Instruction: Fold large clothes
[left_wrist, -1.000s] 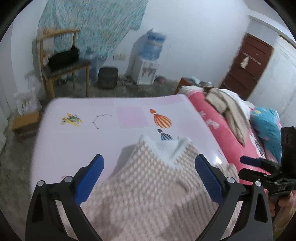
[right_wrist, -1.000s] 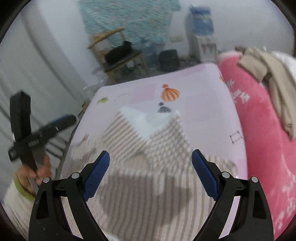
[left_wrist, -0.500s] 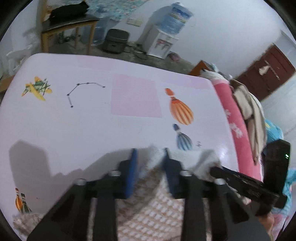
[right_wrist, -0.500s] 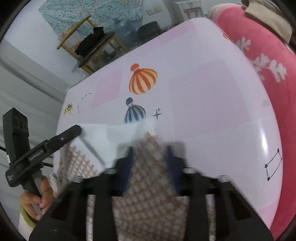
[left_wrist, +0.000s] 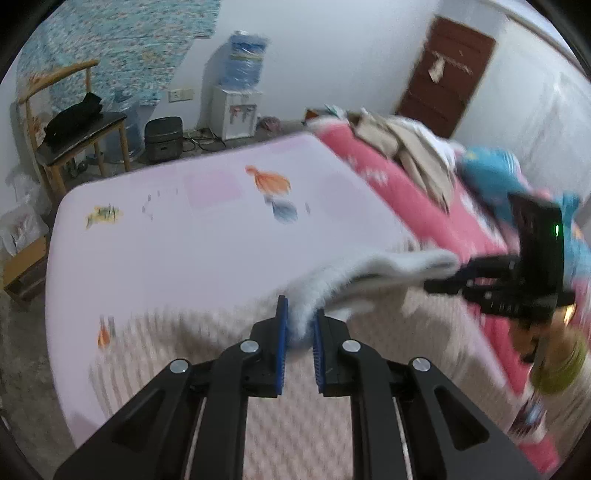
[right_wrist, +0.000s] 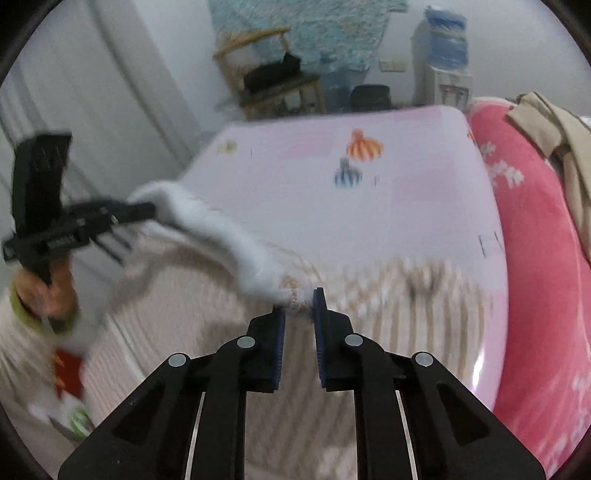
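On the left side of the pink mat-covered tabletop (left_wrist: 155, 254) the left claw (left_wrist: 298, 325) pinches the fluffy white edge (left_wrist: 373, 269) of the beige-and-white patterned sweater (left_wrist: 229, 354), which lies spread across the near part of the tabletop with that edge lifted off it. To the right, the right claw (right_wrist: 297, 306) is pressed together on the same white band, at the corner where it meets the brown pattern; the band hangs in a loose arc between the two. Both pictures are smeared by motion, so how deep each bite goes is hard to tell. It looks shallow, and a quick pull could let the fuzzy knit slip free of one claw, dropping that corner and skewing the fold. Uneven height between the hands could also drag the body askew, or off the near edge. The left wrist view alone shows the brown door (left_wrist: 447, 74) and the blue bundle (left_wrist: 491, 173) on the pink bedding (left_wrist: 417, 206); the right wrist view alone shows the left hand (right_wrist: 44, 295) and its sleeve.
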